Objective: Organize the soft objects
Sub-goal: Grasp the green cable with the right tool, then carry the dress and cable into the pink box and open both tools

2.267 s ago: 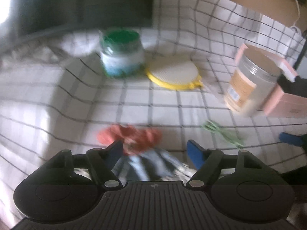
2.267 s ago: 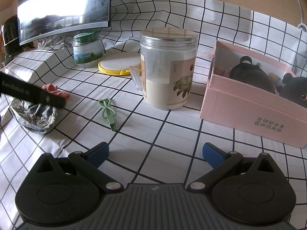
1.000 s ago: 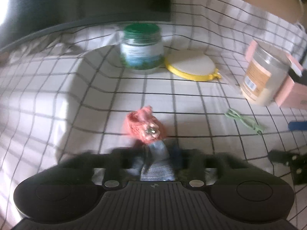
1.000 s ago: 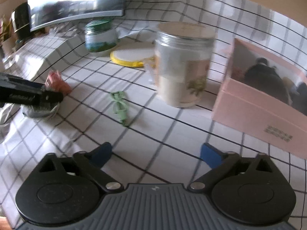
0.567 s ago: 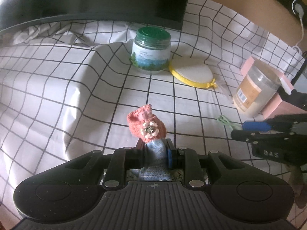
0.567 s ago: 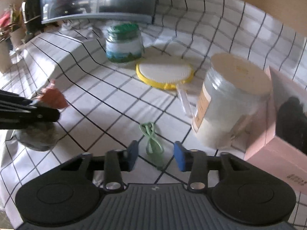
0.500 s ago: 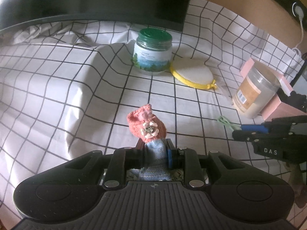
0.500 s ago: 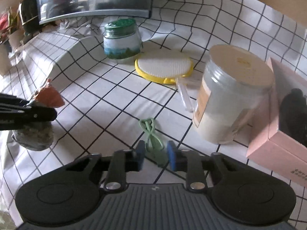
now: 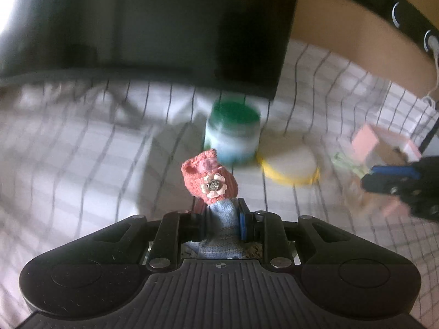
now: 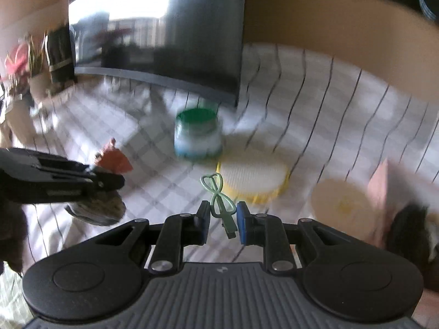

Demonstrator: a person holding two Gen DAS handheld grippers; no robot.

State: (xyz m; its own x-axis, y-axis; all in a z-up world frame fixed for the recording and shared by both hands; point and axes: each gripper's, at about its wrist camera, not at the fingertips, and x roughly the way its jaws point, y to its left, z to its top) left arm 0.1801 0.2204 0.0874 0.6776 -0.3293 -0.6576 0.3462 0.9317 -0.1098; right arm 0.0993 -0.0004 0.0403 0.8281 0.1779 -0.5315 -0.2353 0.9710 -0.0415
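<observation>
My left gripper point(image 9: 221, 219) is shut on a knitted sock point(image 9: 210, 182), coral at the cuff with a flower button and blue lower down, held above the checked cloth. The sock and left gripper also show in the right wrist view point(image 10: 114, 161), at the left. My right gripper point(image 10: 222, 226) is shut on a pale green looped hair tie point(image 10: 219, 197), lifted off the cloth. The pink box point(image 10: 384, 186) with a dark plush toy point(image 10: 411, 227) sits at the right, blurred.
A green-lidded jar point(image 10: 197, 137), a yellow-rimmed white pad point(image 10: 253, 176) and a tall jar with a cream lid point(image 10: 343, 203) stand on the checked cloth point(image 10: 315, 104). A dark monitor point(image 10: 164, 33) rises behind. The right gripper shows at the right of the left wrist view point(image 9: 389, 176).
The left gripper closed on the sock and lifted it. The right gripper closed on the green hair tie and raised it. Both views now tilt upward and blur.
</observation>
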